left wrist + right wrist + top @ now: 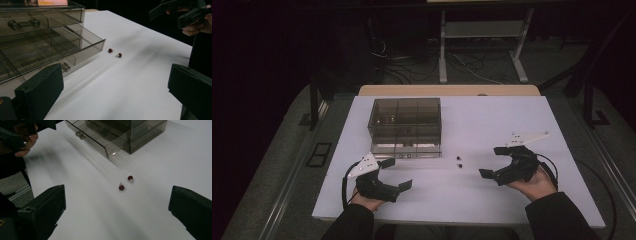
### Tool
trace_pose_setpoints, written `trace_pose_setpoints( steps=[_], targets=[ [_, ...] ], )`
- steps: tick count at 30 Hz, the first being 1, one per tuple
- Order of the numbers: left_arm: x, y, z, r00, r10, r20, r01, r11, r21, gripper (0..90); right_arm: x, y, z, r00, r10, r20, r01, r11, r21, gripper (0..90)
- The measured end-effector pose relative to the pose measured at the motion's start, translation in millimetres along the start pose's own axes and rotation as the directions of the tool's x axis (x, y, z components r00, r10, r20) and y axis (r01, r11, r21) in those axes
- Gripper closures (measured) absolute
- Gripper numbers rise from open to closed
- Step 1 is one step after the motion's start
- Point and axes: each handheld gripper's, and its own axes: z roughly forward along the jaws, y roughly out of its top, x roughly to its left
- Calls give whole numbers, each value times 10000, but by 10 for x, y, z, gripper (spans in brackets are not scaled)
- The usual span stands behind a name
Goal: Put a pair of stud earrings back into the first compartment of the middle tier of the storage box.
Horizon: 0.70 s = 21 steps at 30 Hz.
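Colour-wise it's pretty muted here: the table (492, 120) is plain white with no pattern, and the drawer box (406, 125) is see-through smoky grey-brown plastic. The two little beads (125, 182) are the one pop of colour, dark red with tiny clear bits. Both the left gripper (394, 174) and right gripper (495, 161) are black, each with a pale grey plate on top. Sleeves (557, 217) are black too, floor's dull grey.

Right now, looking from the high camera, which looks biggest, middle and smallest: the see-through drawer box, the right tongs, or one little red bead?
1. Drawer box, clearly the biggest.
2. Right tongs, wide open and much smaller than the box.
3. Red bead, just a tiny dot; its twin beside it looks the same size.
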Motion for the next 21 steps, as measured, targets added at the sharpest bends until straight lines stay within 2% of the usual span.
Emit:
trace_pose_setpoints(
  steps=[13, 21],
  targets=[
    [1, 0, 2, 10000, 8, 16, -8, 10000, 23, 0, 55, 153, 147, 9992, -325, -242, 331, 9992, 221, 5],
    [2, 2, 0, 10000, 5, 25, -5, 10000, 21, 0, 87, 260, 310, 9976, -599, -360, 614, 9972, 422, 4]
  ],
)
